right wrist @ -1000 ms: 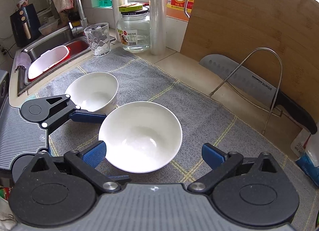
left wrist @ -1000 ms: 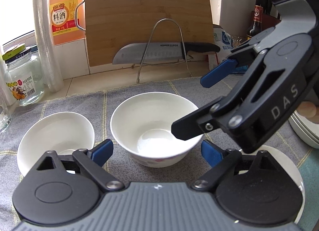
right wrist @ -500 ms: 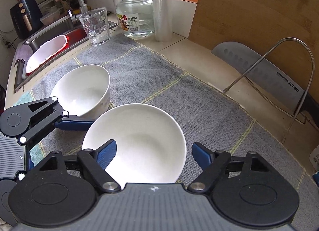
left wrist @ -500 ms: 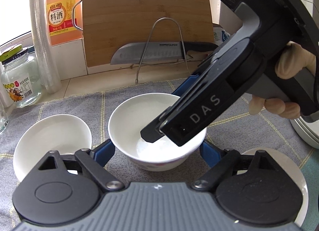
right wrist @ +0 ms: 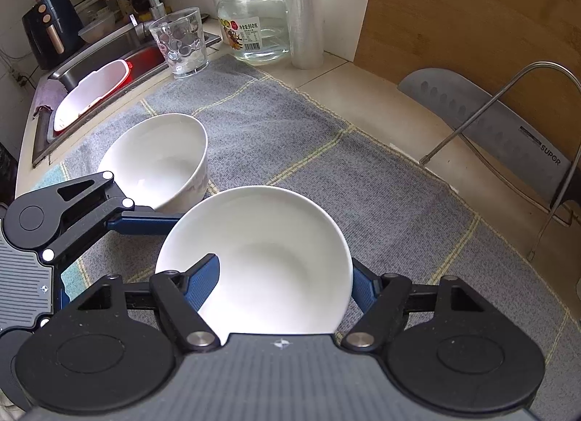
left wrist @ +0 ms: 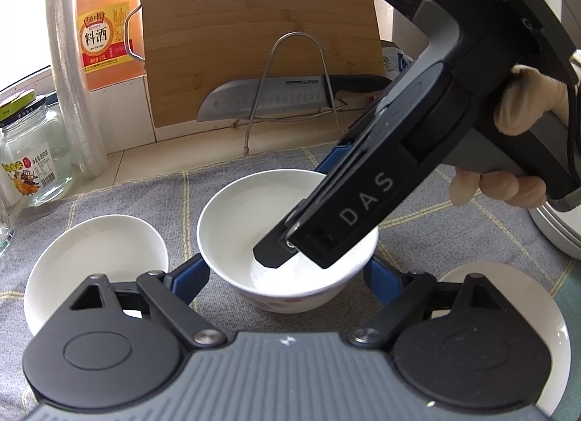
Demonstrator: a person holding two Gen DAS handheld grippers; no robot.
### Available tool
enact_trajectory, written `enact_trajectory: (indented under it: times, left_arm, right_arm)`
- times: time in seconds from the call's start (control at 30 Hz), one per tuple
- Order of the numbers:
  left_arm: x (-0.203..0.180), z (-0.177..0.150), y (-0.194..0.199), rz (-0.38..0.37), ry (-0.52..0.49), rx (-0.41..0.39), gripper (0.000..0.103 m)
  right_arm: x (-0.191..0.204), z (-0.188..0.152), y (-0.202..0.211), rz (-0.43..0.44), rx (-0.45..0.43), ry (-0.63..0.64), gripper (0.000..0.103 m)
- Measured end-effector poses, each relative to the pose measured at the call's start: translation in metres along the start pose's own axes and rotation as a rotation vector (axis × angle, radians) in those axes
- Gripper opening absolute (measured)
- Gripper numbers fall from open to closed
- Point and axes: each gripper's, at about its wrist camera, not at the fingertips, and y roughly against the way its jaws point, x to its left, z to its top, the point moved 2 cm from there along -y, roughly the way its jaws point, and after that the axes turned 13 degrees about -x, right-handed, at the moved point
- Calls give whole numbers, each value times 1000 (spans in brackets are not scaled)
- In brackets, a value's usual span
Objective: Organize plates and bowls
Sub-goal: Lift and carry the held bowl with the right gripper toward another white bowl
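White bowl (right wrist: 276, 250), grey cloth (right wrist: 363, 181) with pale yellow grid lines, black tongs (right wrist: 287, 288) with blue pads (right wrist: 203, 284)

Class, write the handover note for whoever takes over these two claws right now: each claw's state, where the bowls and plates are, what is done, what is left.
Right claw: jaws have just been closing, one finger inside the near bowl, the other outside its wall; firm grip not certain.
Left claw: open, a pad either side of the same bowl, low down.
Second bowl: beside it on the grey cloth.
Loose plate and plate stack: to the right.
Done: nothing nested yet.
Left: probably bowl into bowl, then plate onto stack.
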Motion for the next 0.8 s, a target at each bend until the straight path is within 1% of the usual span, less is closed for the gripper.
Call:
enact_trajectory:
  times: [0.23, 0.47, 0.8]
  left_arm:
    - [0, -1, -1, -8, -34, -7, 91]
    - [0, 0, 1, -14, -23, 1, 91]
    - [-9, 19, 27, -22, -35, -27, 91]
  right_arm:
    - [-4, 1, 0, 7, 10, -35, 80]
    - [-2, 1, 4, 8, 2, -53, 80]
    - [8, 5, 29, 15, -29, -47, 80]
